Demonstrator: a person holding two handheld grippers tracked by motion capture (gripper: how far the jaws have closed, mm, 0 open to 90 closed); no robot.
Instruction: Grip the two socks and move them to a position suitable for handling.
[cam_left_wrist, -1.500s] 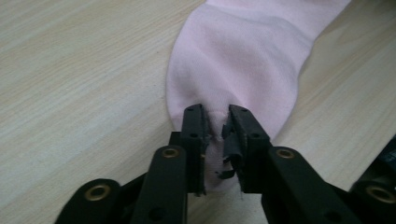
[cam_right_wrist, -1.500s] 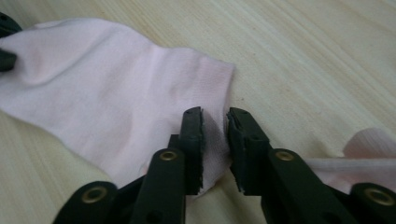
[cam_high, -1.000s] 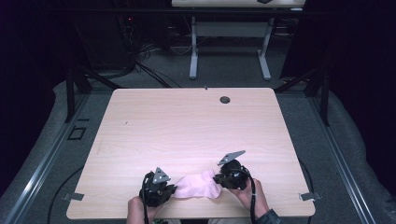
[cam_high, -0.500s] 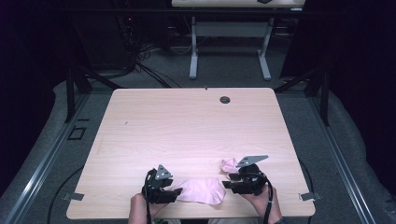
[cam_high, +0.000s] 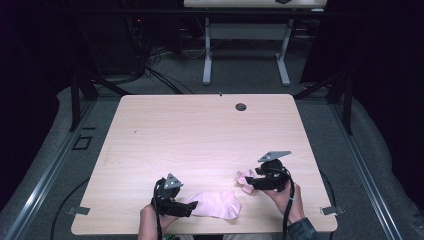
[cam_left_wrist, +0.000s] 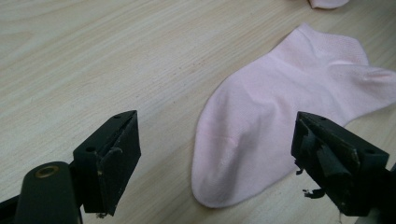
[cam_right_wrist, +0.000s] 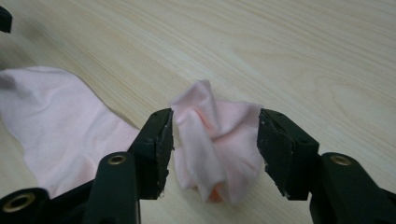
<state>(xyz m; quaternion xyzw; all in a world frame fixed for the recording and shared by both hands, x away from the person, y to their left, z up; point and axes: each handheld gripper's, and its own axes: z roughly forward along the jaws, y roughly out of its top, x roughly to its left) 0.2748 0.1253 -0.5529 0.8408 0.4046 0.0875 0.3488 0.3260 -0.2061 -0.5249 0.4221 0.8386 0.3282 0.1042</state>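
Right gripper straddles crumpled pink sock.

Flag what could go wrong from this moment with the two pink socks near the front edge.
The right gripper has its jaws set around the bunched sock; whether they grip it is unclear, so it might slip free or snag only a fold.

The flat sock lies near the table's front edge; the open left gripper could nudge it off.
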